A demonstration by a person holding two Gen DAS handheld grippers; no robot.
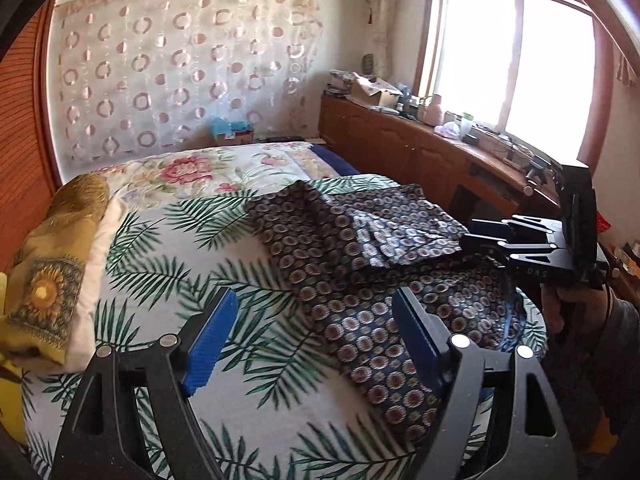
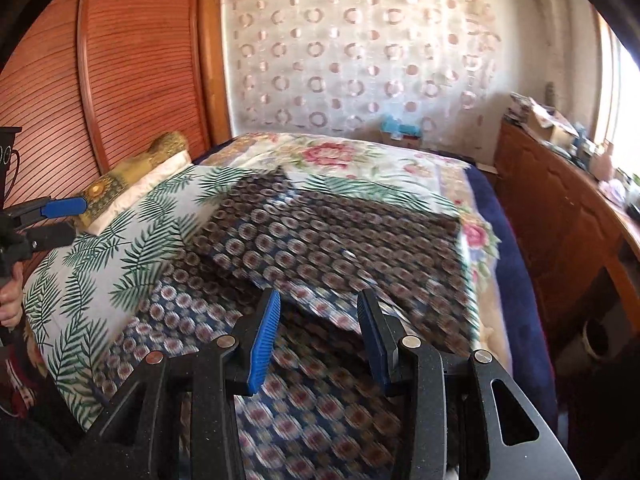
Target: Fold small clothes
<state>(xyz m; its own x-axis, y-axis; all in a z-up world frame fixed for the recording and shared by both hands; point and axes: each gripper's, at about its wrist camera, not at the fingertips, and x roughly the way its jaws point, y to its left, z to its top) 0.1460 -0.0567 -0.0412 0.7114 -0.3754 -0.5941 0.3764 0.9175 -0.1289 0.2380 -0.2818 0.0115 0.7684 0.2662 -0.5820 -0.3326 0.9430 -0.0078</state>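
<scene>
A dark blue garment with a round medallion print (image 1: 360, 264) lies partly folded on the bed; it also fills the middle of the right wrist view (image 2: 320, 248). My left gripper (image 1: 316, 300) is open and empty, just above the garment's near left edge and the palm-leaf sheet. My right gripper (image 2: 318, 304) is open and empty, hovering over the garment's near part. The right gripper also shows in the left wrist view (image 1: 492, 236) at the garment's right side. The left gripper's blue fingers (image 2: 64, 206) show at the far left of the right wrist view.
A palm-leaf sheet (image 1: 168, 264) and a floral quilt (image 1: 192, 172) cover the bed. A yellow sunflower pillow (image 1: 52, 276) lies at the left. A wooden sideboard (image 1: 400, 140) with clutter runs under the window on the right. A slatted wooden headboard (image 2: 120, 80) stands behind the bed.
</scene>
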